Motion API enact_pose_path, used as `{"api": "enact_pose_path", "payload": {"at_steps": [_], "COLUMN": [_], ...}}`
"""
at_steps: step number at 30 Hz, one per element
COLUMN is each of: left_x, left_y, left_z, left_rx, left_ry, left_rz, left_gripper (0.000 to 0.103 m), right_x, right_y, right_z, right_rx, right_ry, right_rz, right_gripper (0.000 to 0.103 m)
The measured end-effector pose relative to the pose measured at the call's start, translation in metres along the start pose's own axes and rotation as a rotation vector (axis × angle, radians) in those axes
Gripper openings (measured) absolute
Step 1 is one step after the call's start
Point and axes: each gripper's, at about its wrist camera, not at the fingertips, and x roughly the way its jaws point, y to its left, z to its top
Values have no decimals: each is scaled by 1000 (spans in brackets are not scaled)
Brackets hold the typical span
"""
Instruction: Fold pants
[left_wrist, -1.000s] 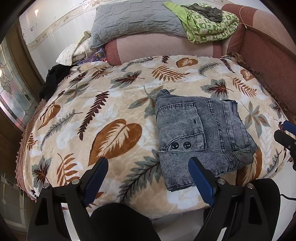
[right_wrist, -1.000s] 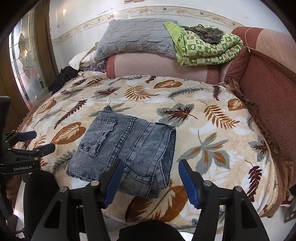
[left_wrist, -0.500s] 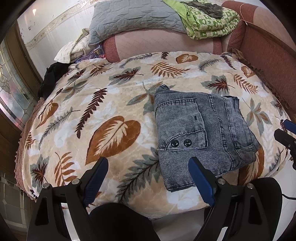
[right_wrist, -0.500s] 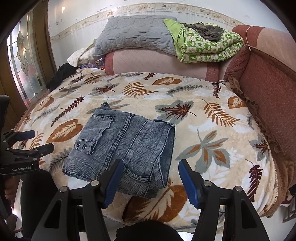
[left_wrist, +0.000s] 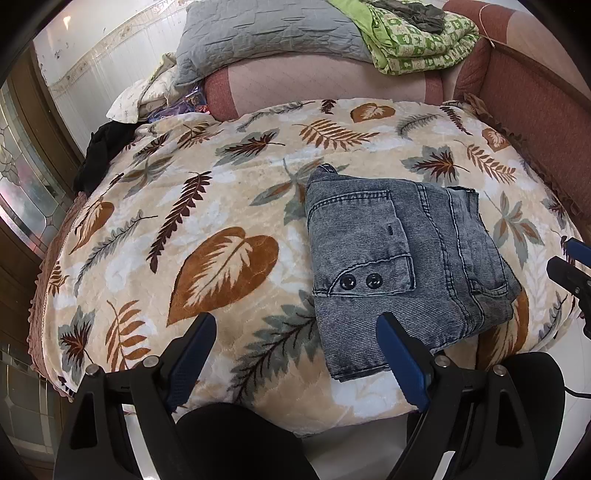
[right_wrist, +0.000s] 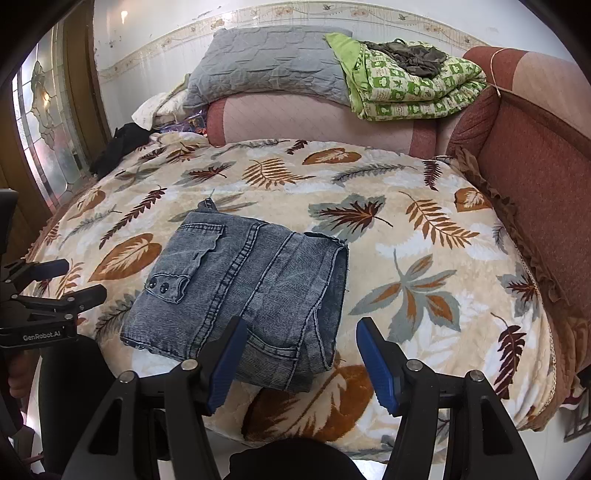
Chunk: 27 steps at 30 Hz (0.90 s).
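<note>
Pants (left_wrist: 399, 258) folded, lying on bed (left_wrist: 229, 206), frame centre-right.
Left tool (left_wrist: 295, 354) and right tool (right_wrist: 299, 354) spread wide, gripping nothing, hovering at near edge.

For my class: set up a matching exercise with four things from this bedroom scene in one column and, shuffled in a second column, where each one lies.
Things:
1. folded jeans
2. grey pillow
3. green quilt
4. black garment

Places:
A. at the bed's far left edge
B. near the front edge of the leaf blanket
C. on the bolster, to the left
D. on the bolster, to the right

Pairs: 1-B, 2-C, 3-D, 4-A
</note>
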Motion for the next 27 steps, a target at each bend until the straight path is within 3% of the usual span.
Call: {"api": "enact_pose_path", "payload": {"at_steps": [27], "left_x": [14], "left_y": [-7], "left_z": [-1], "left_rx": [12], "left_ry": [31], "left_rz": [3], "left_gripper": [89], "right_x": [15], "right_y": [-7], "right_z": [-4], "right_rx": [12], "right_ry": [37], "right_rz": [-1], "right_gripper": [66]}}
